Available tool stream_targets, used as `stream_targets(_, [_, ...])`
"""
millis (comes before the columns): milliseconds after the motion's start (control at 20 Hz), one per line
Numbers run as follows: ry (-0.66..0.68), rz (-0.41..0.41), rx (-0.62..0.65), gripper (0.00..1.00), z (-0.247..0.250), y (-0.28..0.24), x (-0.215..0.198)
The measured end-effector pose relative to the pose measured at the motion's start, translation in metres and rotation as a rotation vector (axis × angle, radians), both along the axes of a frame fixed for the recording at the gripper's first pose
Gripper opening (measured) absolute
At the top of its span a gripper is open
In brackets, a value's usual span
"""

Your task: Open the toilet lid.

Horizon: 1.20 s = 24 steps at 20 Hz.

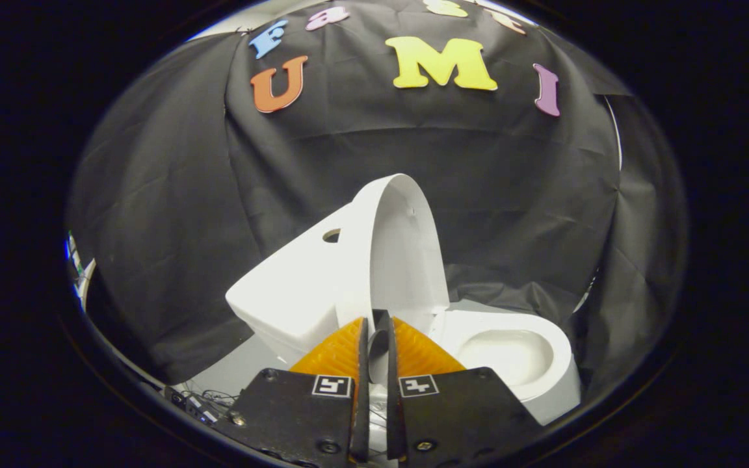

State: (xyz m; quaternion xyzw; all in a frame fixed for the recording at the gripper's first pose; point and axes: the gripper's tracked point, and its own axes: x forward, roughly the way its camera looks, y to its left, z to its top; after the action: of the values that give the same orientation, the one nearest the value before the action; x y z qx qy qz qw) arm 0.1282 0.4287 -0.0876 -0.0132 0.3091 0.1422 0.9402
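Here your claw (pixel 375 325) sits low in front of the white toilet (pixel 322 286), its two fingers drawn close together with just a thin slit between them. The lower edge of the toilet lid (pixel 404 247) runs down into that slit, so the fingers are narrow and appear to pinch the lid's rim from either side; the contact itself is partly hidden by the fingers, but both seem to press on it.

The lid stands raised, close to upright and leaning back toward the tank (pixel 296 279), which lies to the left of the lid and carries a small round hole (pixel 331 235) on its top face. You look at the lid almost edge on, with its pale inner face turned toward the right.

To the right of your fingers and just beyond them the bowl (pixel 511 354) lies uncovered, its oval hollow plainly open to view, with the rim (pixel 547 335) around it white and smooth.

The toilet stands on a pale table (pixel 238 370), and black cloth (pixel 173 214) hangs behind and around it. Left of your claw, near the table's edge, some thin wires and a small dark gadget (pixel 196 404) lie in shadow, too dim to make out
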Motion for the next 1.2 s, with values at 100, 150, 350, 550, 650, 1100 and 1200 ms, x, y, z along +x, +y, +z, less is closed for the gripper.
stream_targets(100, [-0.005,0.007,-0.019,0.14,0.000,0.000,0.001])
stream_targets(150, [-0.008,0.012,-0.029,0.13,0.001,0.000,0.000])
stream_targets(350, [-0.007,0.031,-0.056,0.14,0.001,-0.002,-0.002])
stream_targets(550, [0.009,0.114,-0.026,0.38,0.008,0.006,-0.009])
stream_targets(650, [-0.013,0.151,-0.001,0.59,0.024,0.007,-0.016])
stream_targets(1100, [-0.125,0.184,0.065,0.71,0.075,-0.035,-0.041])
stream_targets(1200, [-0.146,0.167,0.095,0.71,0.086,-0.055,-0.046])
